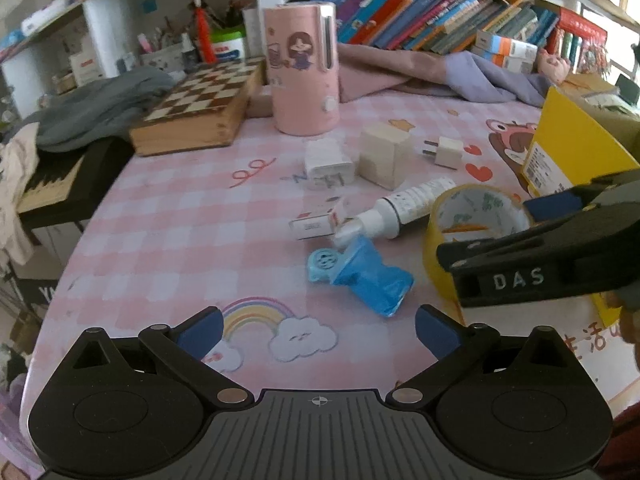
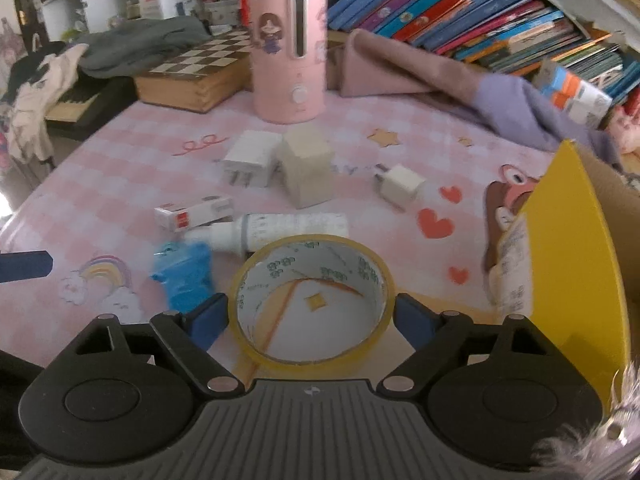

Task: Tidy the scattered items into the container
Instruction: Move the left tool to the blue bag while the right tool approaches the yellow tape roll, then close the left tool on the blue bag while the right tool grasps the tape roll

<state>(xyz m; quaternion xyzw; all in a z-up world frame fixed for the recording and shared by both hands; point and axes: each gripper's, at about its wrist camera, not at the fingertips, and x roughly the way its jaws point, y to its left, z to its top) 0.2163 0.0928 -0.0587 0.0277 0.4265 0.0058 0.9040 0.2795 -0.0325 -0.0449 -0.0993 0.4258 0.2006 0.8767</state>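
A roll of yellowish tape (image 2: pixel 312 300) lies flat on the pink checked tablecloth, and my right gripper (image 2: pixel 312 314) has its blue pads touching the roll's two sides. The yellow cardboard box (image 2: pixel 572 260) stands open just right of it. My left gripper (image 1: pixel 318 332) is open with nothing between its fingers, just short of a crumpled blue packet (image 1: pixel 360 276). Beyond lie a white spray bottle (image 1: pixel 404 208), a small red-and-white carton (image 1: pixel 316 226), a white charger (image 1: pixel 328 162), a cream block (image 1: pixel 384 154) and a small plug (image 1: pixel 444 152).
A pink humidifier (image 1: pixel 304 68) and a wooden chessboard box (image 1: pixel 196 108) stand at the back. Folded cloths (image 2: pixel 440 80) and a row of books (image 2: pixel 480 12) line the far edge. The table edge drops off at the left (image 1: pixel 80 240).
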